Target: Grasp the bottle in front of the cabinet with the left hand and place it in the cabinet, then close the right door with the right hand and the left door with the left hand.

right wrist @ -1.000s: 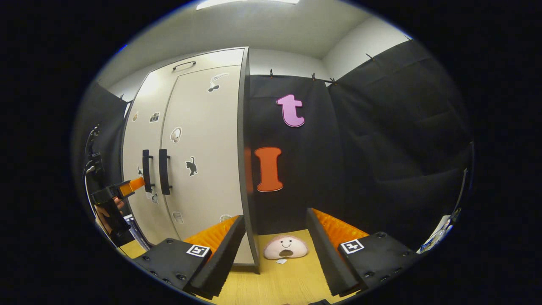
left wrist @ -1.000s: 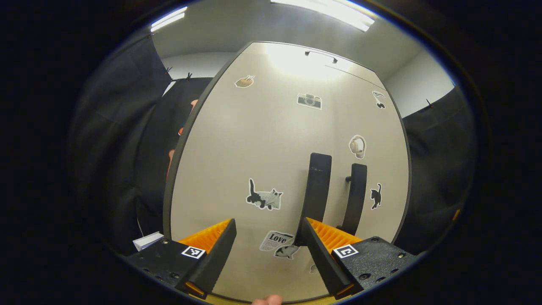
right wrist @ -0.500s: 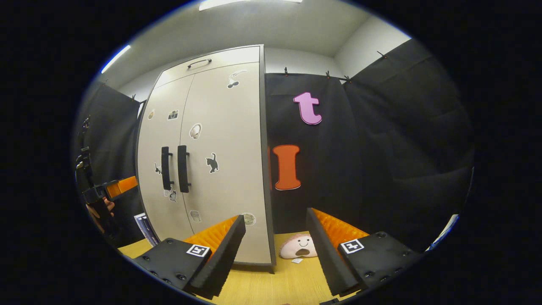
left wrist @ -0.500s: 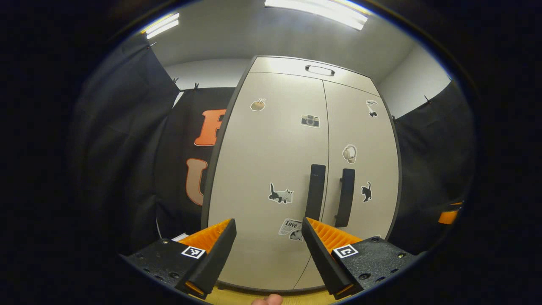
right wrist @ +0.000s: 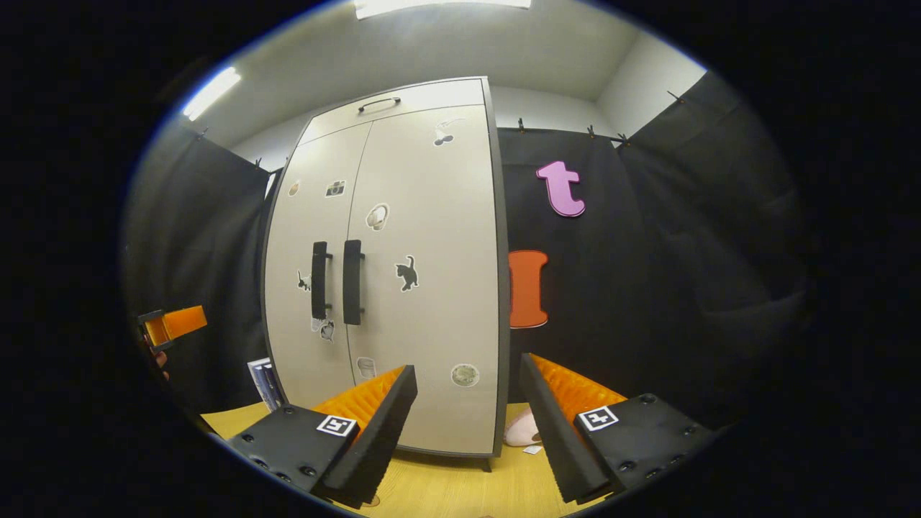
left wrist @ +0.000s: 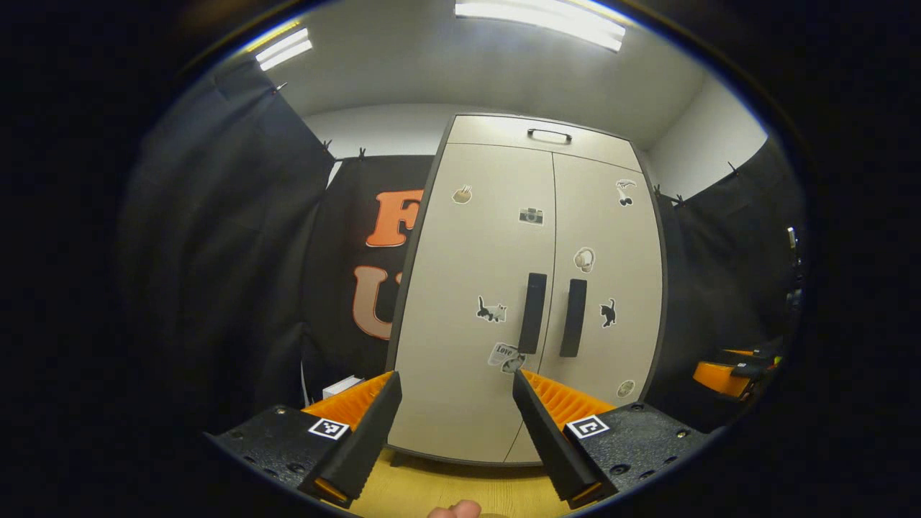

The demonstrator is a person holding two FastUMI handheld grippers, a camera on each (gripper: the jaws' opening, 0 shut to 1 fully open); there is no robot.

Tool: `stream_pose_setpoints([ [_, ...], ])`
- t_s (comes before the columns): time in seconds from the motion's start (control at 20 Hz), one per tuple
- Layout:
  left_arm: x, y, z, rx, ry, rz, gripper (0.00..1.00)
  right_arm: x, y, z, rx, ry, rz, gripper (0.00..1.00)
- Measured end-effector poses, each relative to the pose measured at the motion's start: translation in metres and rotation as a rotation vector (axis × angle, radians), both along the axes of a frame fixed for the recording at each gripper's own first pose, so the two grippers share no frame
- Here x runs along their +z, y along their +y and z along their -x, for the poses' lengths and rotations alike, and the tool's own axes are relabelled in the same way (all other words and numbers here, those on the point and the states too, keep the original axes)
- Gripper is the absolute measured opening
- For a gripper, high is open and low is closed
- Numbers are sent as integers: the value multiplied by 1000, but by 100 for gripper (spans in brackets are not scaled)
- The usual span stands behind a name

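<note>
A tall beige cabinet (left wrist: 496, 288) with stickers stands ahead, both doors closed and its two black handles (left wrist: 534, 312) side by side. My left gripper (left wrist: 453, 432) is open and holds nothing, a short way back from the left door. My right gripper (right wrist: 468, 424) is open too, facing the cabinet (right wrist: 424, 288) from its right front. In the right gripper view the left gripper (right wrist: 171, 324) shows at the far left. In the left gripper view the right gripper (left wrist: 727, 374) shows at the far right. The bottle is hidden behind the closed doors.
The cabinet stands on a yellow wooden tabletop (right wrist: 446, 489). A pink plush toy (right wrist: 519, 430) lies by the cabinet's right corner. Books or boxes (right wrist: 263, 381) lean at its left side, and a white box (left wrist: 341, 386) sits there. Black cloth walls surround the booth.
Both grippers have drawn back from the cabinet, so it looks smaller. The left gripper, earlier close to the left door's handle, is now clear of it. Both doors stay closed.
</note>
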State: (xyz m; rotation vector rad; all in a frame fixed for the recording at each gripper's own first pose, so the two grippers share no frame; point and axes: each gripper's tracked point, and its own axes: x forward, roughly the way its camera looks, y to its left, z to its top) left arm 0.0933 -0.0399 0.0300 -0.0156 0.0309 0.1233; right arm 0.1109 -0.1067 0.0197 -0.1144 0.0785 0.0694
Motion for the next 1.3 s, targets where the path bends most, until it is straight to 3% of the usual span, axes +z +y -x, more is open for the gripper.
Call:
stream_pose_setpoints([
  [0.15, -1, 8, 16, 42, 7, 3, 95, -5, 14, -2, 41, 13, -42, 96],
  [0.45, -8, 16, 23, 61, 16, 3, 95, -10, 17, -8, 45, 30, -44, 96],
  [1.3, -8, 16, 14, -5, 5, -2, 95, -8, 18, -3, -6, 25, -56, 96],
])
